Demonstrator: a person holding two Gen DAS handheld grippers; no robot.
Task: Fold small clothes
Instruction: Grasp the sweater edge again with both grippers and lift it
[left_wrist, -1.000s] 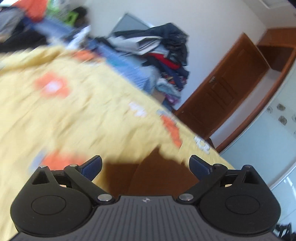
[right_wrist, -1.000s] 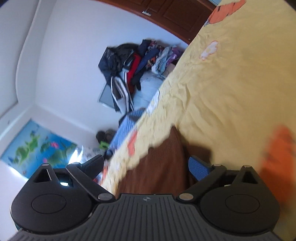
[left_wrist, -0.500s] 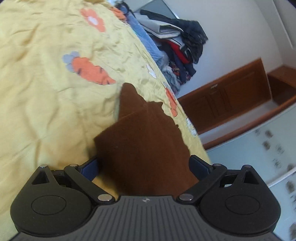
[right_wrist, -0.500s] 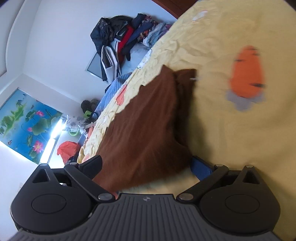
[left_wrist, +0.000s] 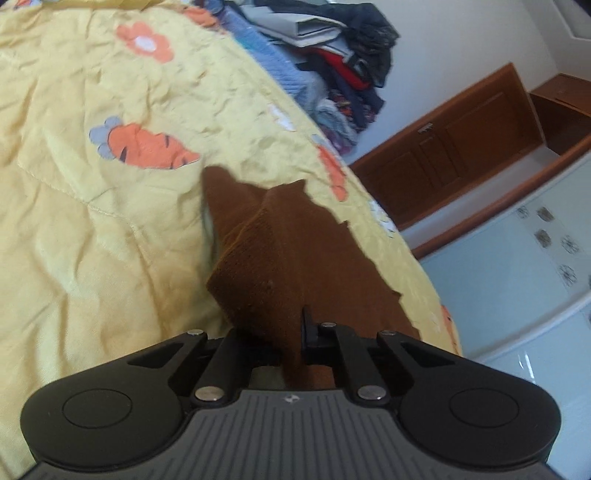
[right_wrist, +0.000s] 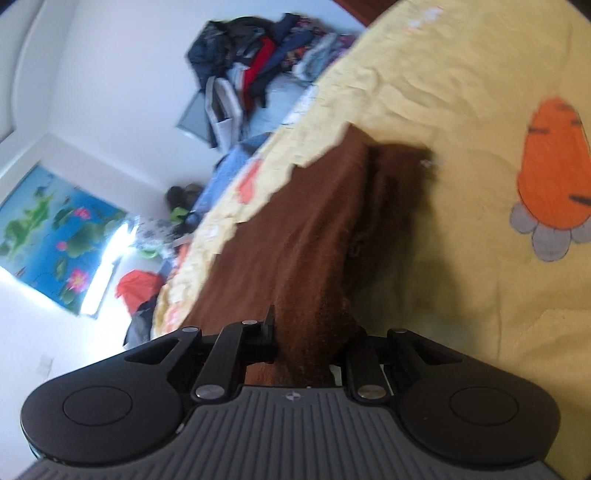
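Pinching the brown garment (left_wrist: 295, 258) near edges, the left gripper (left_wrist: 295, 332) is clenched on it; the right gripper (right_wrist: 306, 332) is closing on a thicker bunch. Ahead of both it drapes onto the bed (left_wrist: 74, 221); uneven bunching could skew the fold.

A home bedroom: yellow bedspread (left_wrist: 110, 229), clothes pile (left_wrist: 343, 62), wardrobe (left_wrist: 454, 147).
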